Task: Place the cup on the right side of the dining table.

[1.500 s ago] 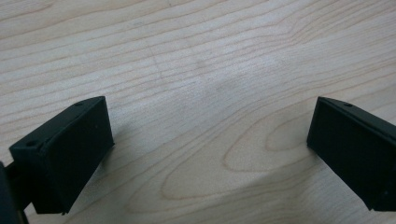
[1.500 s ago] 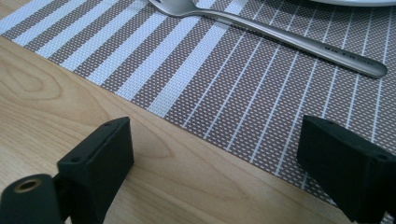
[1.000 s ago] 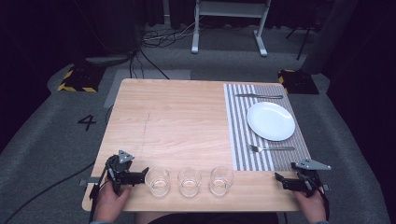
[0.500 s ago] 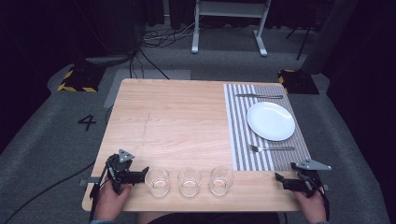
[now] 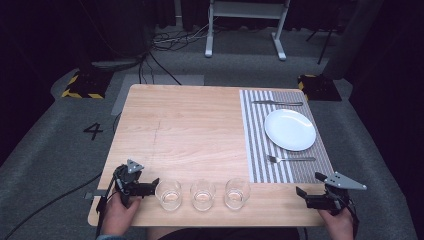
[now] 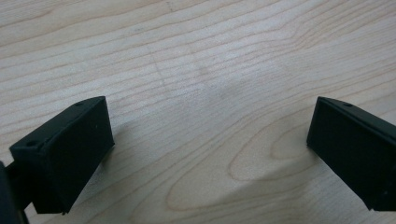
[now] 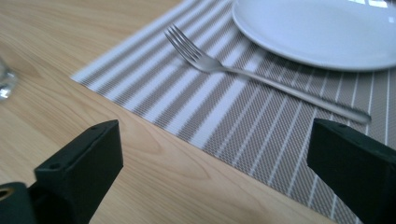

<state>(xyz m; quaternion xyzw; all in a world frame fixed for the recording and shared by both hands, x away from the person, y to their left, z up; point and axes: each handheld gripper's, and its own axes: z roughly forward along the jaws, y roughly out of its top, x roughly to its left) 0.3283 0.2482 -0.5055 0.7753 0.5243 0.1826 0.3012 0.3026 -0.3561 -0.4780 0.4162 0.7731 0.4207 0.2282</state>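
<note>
Lying just beyond left fingers (image 5: 150, 187): glass (image 5: 169, 194)

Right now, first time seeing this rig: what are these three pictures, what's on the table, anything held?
No robot arm here: a person holds a two-jaw gripper in each hand. The high view looks down on the table; the left gripper is beside the glasses, the right gripper at the near right corner. Each gripper view looks along that gripper's own black jaws. On the table: three glasses in a row, a striped mat with a plate, a fork and a knife. Both grippers are open; the right one's jaws have just been opening, with nothing between them. Nothing is held.
</note>
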